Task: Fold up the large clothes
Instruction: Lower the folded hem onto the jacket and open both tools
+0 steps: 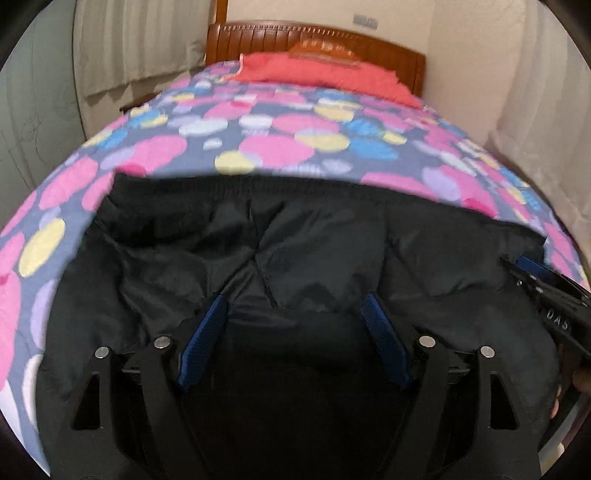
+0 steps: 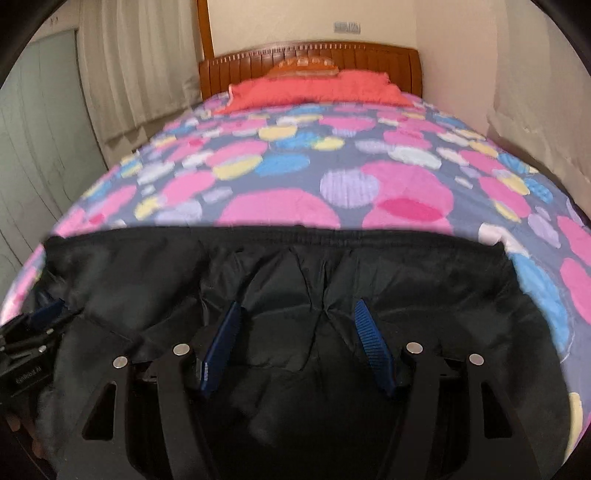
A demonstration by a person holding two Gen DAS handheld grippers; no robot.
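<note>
Below both tools: black jacket (image 1: 314, 251) spread on the bed (image 1: 258, 147).
Left tool (image 1: 293, 306): jaws apart, empty.
Right tool (image 2: 297, 312): jaws apart, empty.

Wooden headboard (image 2: 310, 61) against a cream wall (image 2: 280, 22), pale curtains (image 2: 136, 70) left of the spotted bedspread (image 2: 295, 170)
</note>
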